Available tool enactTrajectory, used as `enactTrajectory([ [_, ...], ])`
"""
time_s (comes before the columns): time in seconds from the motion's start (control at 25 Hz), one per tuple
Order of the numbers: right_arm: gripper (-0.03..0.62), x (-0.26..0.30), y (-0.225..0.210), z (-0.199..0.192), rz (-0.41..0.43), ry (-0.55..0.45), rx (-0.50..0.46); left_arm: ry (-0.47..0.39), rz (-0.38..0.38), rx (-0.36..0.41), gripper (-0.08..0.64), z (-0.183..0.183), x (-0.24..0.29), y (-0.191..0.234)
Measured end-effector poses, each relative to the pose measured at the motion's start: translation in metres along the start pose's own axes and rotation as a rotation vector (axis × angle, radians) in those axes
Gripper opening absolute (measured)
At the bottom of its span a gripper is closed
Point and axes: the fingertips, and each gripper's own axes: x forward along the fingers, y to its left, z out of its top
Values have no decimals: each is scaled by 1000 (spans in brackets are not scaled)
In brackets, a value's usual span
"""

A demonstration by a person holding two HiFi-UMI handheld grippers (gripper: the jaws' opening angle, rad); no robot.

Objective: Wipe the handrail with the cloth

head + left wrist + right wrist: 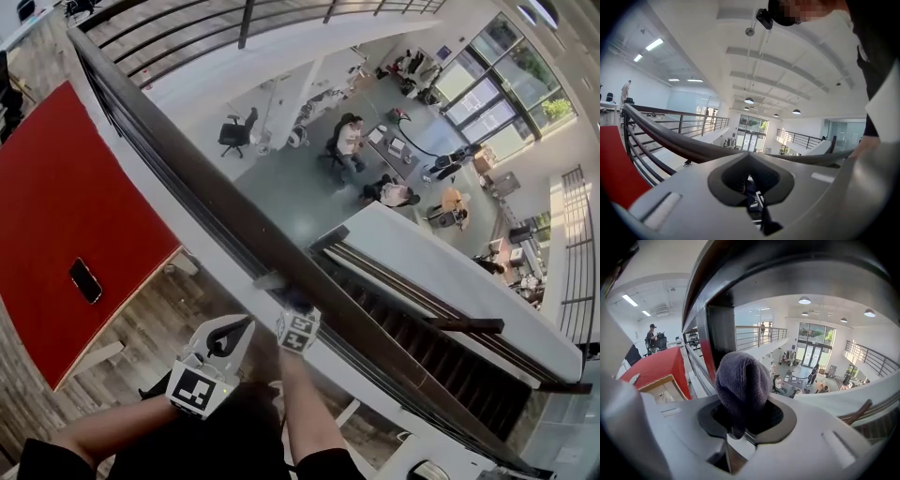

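Your right gripper (293, 314) jaws clamp the cloth (740, 380) at the handrail's (187, 159) near edge. The rail's long axis runs up-left to down-right. Your left gripper (748, 155), jaws together and empty, hangs just beside, nearer you.

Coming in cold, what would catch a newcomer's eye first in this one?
The dark handrail cuts diagonally across the head view, with an open office floor far below it. The right gripper is shut on a bunched grey-purple cloth at the rail, and a red surface bearing a phone fills the left.
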Motion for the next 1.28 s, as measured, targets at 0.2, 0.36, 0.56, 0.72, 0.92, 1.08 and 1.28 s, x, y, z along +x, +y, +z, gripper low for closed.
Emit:
enactTrajectory([
  [0.2,97,-3,0,-1,-3,-3,33,87,-19,-26,0,-33,25,-4],
  [0.36,98,2,-4,-6,-7,0,43,94,-38,-24,0,-41,34,-12],
  [0.56,98,0,-10,-5,-8,7,49,106,-54,-15,0,-41,35,-26],
  [0.72,98,-2,-14,-8,-6,2,55,109,-41,-10,0,-42,33,-32],
  [0.92,98,-7,-18,-13,8,0,79,116,-7,-30,0,-44,26,-41],
  [1.08,98,-11,-26,-18,21,15,102,117,11,-26,0,-43,27,-53],
  [1.28,98,-16,-32,-21,30,28,114,105,32,-31,0,-41,30,-69],
])
